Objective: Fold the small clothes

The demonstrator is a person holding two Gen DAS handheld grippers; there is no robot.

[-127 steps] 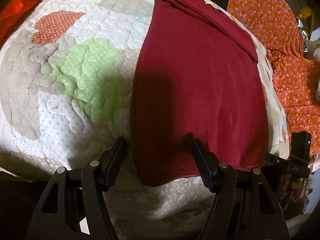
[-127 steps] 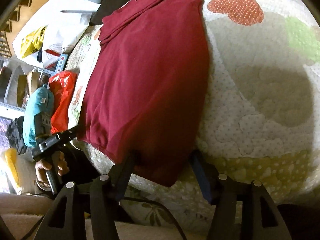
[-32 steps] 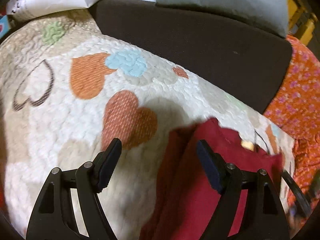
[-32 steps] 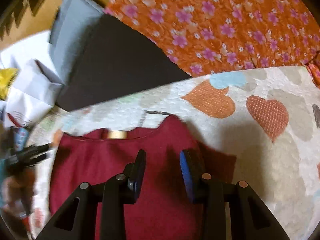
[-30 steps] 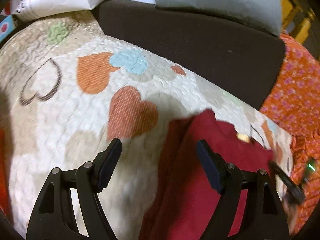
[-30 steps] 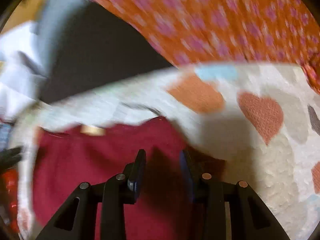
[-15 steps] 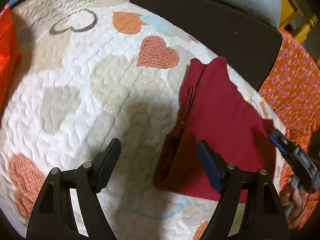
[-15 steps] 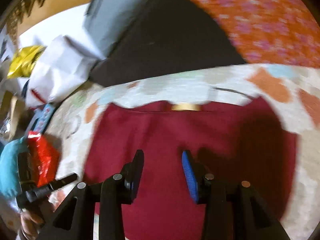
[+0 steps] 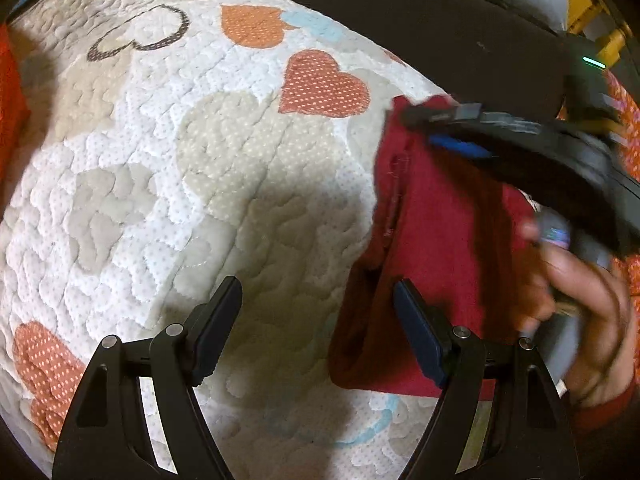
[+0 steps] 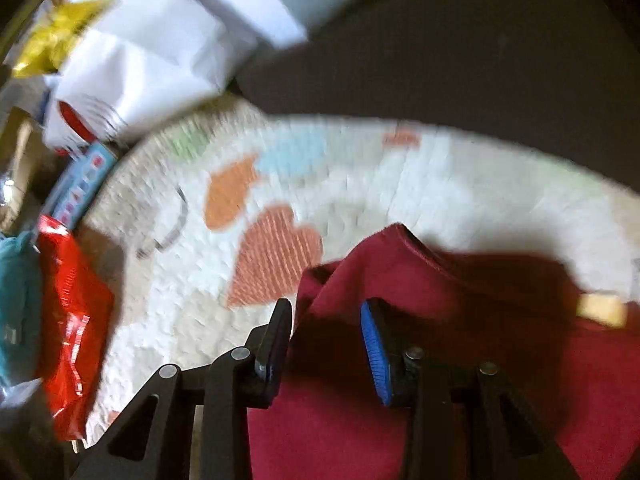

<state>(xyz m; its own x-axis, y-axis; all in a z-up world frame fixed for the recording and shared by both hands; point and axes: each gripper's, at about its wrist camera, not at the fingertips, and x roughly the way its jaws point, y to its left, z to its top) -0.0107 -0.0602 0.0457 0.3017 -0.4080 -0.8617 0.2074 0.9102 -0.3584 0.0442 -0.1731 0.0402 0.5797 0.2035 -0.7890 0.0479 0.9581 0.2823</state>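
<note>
A dark red garment (image 9: 440, 220) lies folded on the heart-patterned quilt (image 9: 180, 160), its long folded edge running toward the camera. My left gripper (image 9: 318, 296) is open above the quilt, its right finger over the garment's near left corner, nothing gripped. In the left wrist view the right gripper (image 9: 436, 130), blurred and held by a hand (image 9: 580, 280), reaches over the garment's far corner. In the right wrist view that gripper (image 10: 326, 312) hangs over the garment (image 10: 440, 320) with its left edge between the closing jaws; the pads do not press on it. A beige tag (image 10: 600, 310) shows at the neck.
A dark cushion (image 10: 440, 60) borders the quilt's (image 10: 360, 168) far side. Left of the quilt lie a red packet (image 10: 68, 320), a blue box (image 10: 80, 184) and a white paper bag (image 10: 152, 64). Orange floral cloth (image 9: 628, 108) lies at the right.
The right gripper has swung leftward across the garment to its far left corner and now shows in the left wrist view. The left gripper has drawn back and sunk a little, still open.
</note>
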